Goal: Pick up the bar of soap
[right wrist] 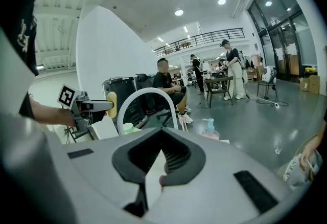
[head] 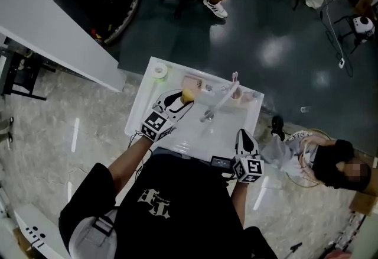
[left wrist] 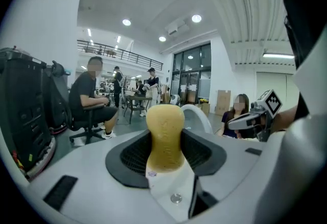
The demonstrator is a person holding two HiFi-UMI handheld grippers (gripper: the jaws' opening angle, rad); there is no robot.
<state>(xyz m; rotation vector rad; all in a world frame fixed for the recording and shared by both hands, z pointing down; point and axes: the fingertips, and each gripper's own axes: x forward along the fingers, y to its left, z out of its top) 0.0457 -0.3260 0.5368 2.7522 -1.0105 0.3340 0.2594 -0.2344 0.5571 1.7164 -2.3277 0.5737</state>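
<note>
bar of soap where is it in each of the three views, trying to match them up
Head view: the bar of soap is just left of centre, held by the left gripper.
Left gripper view: the soap is dead centre, upright between the jaws.
Right gripper view: the soap is small, at mid-left.
Shared landmark: the white arched faucet.

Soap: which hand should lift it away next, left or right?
Left. The left gripper has its jaws shut on the soap, over the sink. The right gripper is empty, back at the sink's near edge.
</note>
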